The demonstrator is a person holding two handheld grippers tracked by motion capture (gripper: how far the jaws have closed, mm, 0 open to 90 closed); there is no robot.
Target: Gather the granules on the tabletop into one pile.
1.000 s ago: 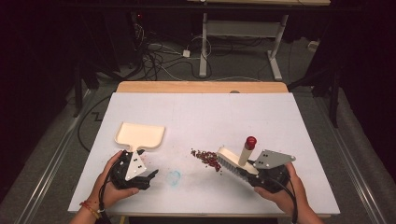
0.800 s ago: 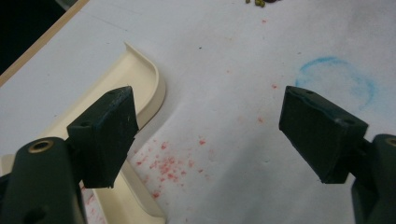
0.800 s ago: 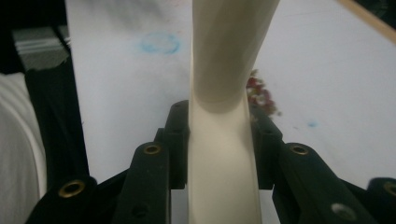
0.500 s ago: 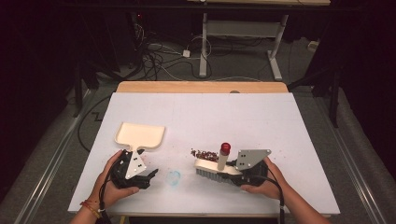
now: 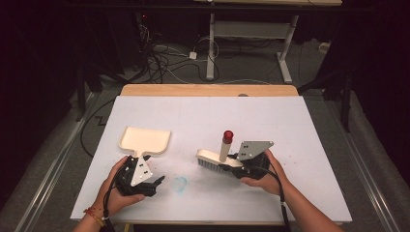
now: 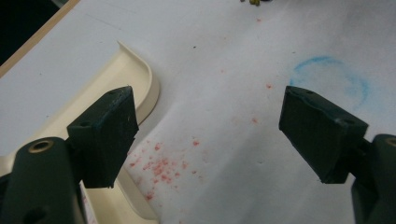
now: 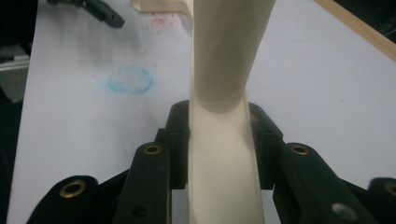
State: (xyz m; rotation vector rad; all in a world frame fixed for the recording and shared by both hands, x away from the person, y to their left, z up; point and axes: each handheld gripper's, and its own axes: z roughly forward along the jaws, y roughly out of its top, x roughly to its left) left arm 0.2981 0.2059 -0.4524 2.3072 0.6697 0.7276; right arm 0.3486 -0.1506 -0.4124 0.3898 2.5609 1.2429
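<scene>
A white sheet covers a wooden table, marked near its front edge by a smudged blue circle and, in the left gripper view, a scatter of faint red specks. Behind the table, a tangle of cables lies on the dark floor beside the white legs of a second desk, with grey carpet strips running along either side.
</scene>
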